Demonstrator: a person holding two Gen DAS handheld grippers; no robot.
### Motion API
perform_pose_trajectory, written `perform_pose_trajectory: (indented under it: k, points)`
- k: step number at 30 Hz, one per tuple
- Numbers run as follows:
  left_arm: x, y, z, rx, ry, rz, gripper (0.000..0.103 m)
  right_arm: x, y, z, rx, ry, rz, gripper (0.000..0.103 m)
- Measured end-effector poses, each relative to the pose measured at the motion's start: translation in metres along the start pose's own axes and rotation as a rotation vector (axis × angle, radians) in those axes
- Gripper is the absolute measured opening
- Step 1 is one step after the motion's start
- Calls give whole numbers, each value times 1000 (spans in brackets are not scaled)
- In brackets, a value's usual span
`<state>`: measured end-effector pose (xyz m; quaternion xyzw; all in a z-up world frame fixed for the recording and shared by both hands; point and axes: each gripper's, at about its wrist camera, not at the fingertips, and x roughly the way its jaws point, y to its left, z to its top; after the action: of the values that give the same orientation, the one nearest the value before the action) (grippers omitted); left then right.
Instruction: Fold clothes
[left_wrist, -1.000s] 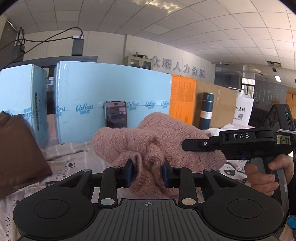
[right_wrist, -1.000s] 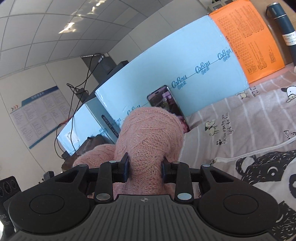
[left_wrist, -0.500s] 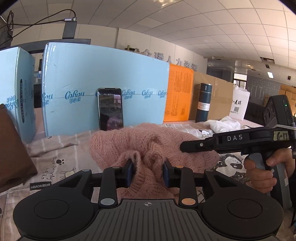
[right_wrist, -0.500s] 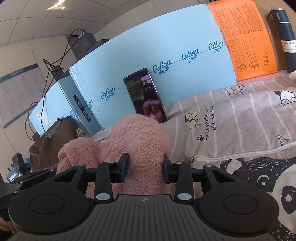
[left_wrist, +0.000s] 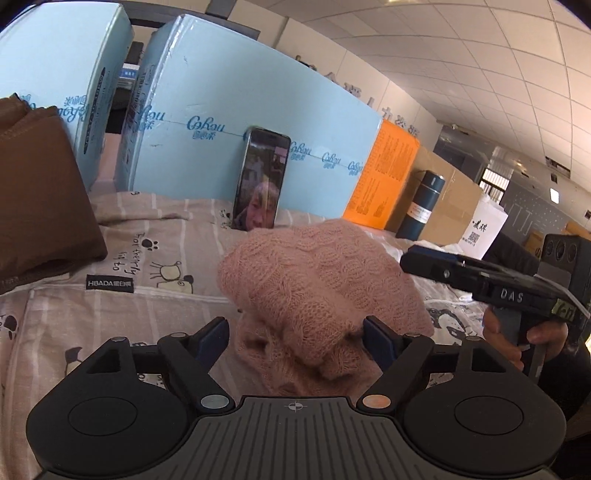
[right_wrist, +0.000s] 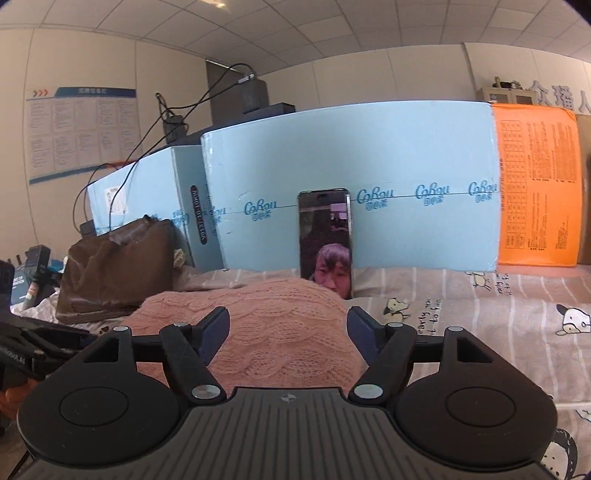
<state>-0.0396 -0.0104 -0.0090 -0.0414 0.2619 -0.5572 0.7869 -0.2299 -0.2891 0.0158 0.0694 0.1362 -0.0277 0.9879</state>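
A pink knitted sweater (left_wrist: 317, 280) lies bunched in a heap on the patterned bedsheet (left_wrist: 110, 302). My left gripper (left_wrist: 295, 338) is open, its fingers spread on either side of the sweater's near edge. The sweater also shows in the right wrist view (right_wrist: 266, 325), where my right gripper (right_wrist: 288, 325) is open with its fingers wide apart over the knit. The right gripper's body (left_wrist: 491, 284), held by a hand, shows at the right of the left wrist view.
A phone (left_wrist: 262, 181) leans upright against light blue foam boards (left_wrist: 229, 110) behind the sweater. A brown folded garment (left_wrist: 37, 192) lies at the left. An orange board (left_wrist: 384, 173), a dark bottle (left_wrist: 421, 206) and cardboard stand at the back right.
Both grippers have opened and let go of the sweater, which has dropped from a lifted bunch onto the bedsheet. Both views have tilted down toward the bed.
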Motion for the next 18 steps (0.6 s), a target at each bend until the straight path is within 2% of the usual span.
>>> perform_pose_trajectory:
  k: [1,3,5,7,11,13,15,16,17,18]
  points:
    - [-9,6,4,-26,-48,32,89,3,10,-2,-44,17,44,71]
    - [-17,16,11,-79,-96,93,91,9,31,-6,-125,54,145,78]
    - [-17,26,16,-128,-104,137,91,16,50,-11,-181,92,239,81]
    - [-12,30,17,-150,-86,145,91,25,64,-16,-219,135,289,82]
    - [-2,30,11,-145,-49,117,91,47,65,-24,-224,182,222,82]
    - [1,32,8,-155,-36,106,91,52,48,-23,-114,196,232,82]
    - [7,33,7,-166,-18,94,91,57,31,-22,-15,206,238,78]
    - [10,32,6,-171,-7,87,91,56,30,-22,-11,196,217,67]
    - [13,31,5,-173,6,79,91,56,28,-22,-7,185,197,49]
    - [16,30,4,-174,16,67,91,55,27,-22,-5,174,177,39]
